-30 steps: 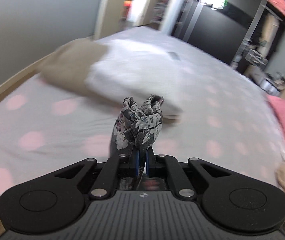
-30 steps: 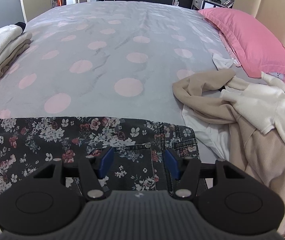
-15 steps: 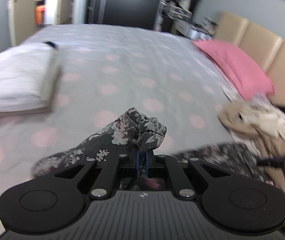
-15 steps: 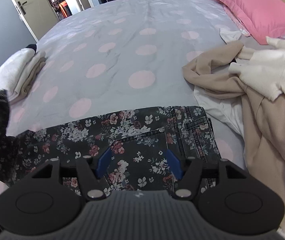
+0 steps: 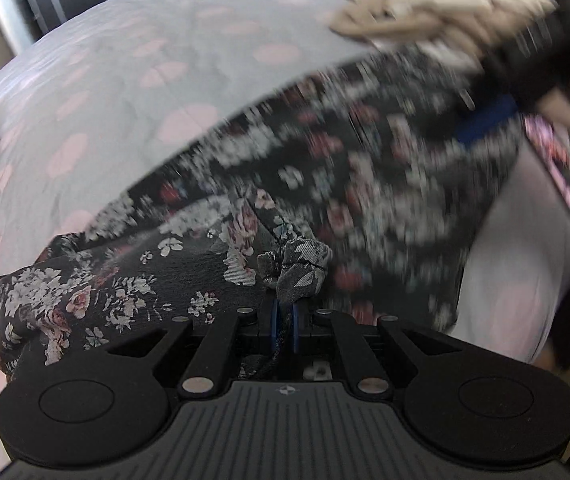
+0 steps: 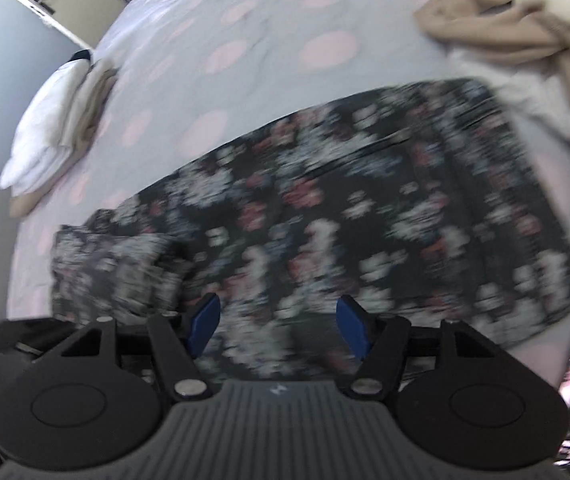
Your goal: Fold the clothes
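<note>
— Carried across since a second ago, the pinched end of the floral trousers [image 5: 285, 268] is now held over the part spread on the bed [image 5: 133, 56].

— How are the tongs set?

— The left gripper [image 5: 283, 320] is clamped on that bunched end; the right gripper [image 6: 281, 322] is spread apart above the cloth, nothing held. A first fold is judged half done.

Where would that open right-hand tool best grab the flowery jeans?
Probably the near hem just ahead of the right gripper, coming in low from the bed's front side. The floral jeans lie flat on the bedspread, so only an edge gives its open fingers something to pinch. The left gripper already clamps a bunched end.
</note>
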`<state>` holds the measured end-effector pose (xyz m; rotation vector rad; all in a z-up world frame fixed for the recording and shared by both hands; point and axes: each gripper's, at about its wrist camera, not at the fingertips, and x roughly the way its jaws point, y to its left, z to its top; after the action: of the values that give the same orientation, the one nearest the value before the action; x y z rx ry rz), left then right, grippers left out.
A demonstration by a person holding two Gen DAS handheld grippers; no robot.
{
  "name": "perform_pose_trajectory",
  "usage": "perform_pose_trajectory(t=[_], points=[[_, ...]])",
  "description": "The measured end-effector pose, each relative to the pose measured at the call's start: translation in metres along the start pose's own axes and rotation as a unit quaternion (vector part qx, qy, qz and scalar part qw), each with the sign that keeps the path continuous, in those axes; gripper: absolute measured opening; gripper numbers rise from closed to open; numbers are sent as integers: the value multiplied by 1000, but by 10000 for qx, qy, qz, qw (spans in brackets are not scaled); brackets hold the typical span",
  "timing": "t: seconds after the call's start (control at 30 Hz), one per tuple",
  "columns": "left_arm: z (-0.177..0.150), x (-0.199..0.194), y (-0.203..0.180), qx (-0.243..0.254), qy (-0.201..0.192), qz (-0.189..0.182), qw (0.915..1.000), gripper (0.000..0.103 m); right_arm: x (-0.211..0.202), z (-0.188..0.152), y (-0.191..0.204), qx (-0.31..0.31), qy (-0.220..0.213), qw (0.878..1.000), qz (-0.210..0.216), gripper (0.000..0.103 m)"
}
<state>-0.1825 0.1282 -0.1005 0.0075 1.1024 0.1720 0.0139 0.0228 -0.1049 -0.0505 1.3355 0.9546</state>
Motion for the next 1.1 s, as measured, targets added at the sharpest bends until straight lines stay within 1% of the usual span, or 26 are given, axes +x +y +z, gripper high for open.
perform_pose_trajectory(t=[0.1, 0.17, 0.23, 0.3, 0.33, 0.37, 0.4, 0.43, 0.53, 0.6, 0.63, 0.67, 0.83, 0.97, 1.0, 1.03, 1.1], points=[[-10, 6, -8, 346, 194, -39, 9992, 11, 11, -3, 13, 73, 116, 9993, 346, 67], [-13, 5, -10, 513, 204, -25, 9985, 16, 18, -5, 21, 148, 230, 9981, 546, 66], [-16, -1, -13, 733, 56, 36, 9973, 19, 26, -5, 26, 226, 332, 9968, 686, 63], [-19, -9, -18, 962, -161, 179, 9951, 25, 32, -5, 32, 257, 409, 9959, 759, 63], [-19, -10, -19, 1041, -240, 220, 9940, 33, 33, -5, 35, 269, 435, 9956, 781, 62], [-20, -11, -21, 1119, -320, 261, 9929, 43, 37, -3, 37, 294, 448, 9953, 806, 61], [-21, -12, -22, 1197, -399, 302, 9916, 45, 41, -2, 39, 322, 452, 9950, 831, 61], [-21, -12, -23, 1241, -445, 300, 9908, 46, 45, 0, 42, 337, 471, 9948, 843, 61], [-16, -9, -26, 1329, -624, 244, 9889, 46, 56, 4, 54, 254, 584, 9947, 804, 61], [-14, -6, -29, 1390, -747, 184, 9873, 42, 63, 7, 61, 177, 640, 9951, 737, 61], [-13, -5, -29, 1438, -729, 141, 9868, 29, 66, 9, 65, 143, 661, 9952, 702, 61], [-13, -3, -29, 1485, -711, 97, 9863, 22, 69, 10, 67, 118, 685, 9953, 677, 61], [-16, 3, -35, 1599, -415, -97, 9862, 17, 82, 12, 73, 8, 821, 9953, 505, 61], [-22, 6, -38, 1598, -187, -234, 9867, 13, 94, 8, 71, 11, 983, 9945, 349, 58], [-23, 7, -38, 1583, -115, -276, 9869, 13, 97, 8, 71, 24, 1026, 9942, 336, 58], [-24, 8, -39, 1583, -60, -303, 9869, 8, 100, 6, 70, 33, 1066, 9937, 355, 58], [-25, 10, -39, 1576, 1, -341, 9869, 7, 107, 4, 69, 19, 1122, 9929, 394, 55]])
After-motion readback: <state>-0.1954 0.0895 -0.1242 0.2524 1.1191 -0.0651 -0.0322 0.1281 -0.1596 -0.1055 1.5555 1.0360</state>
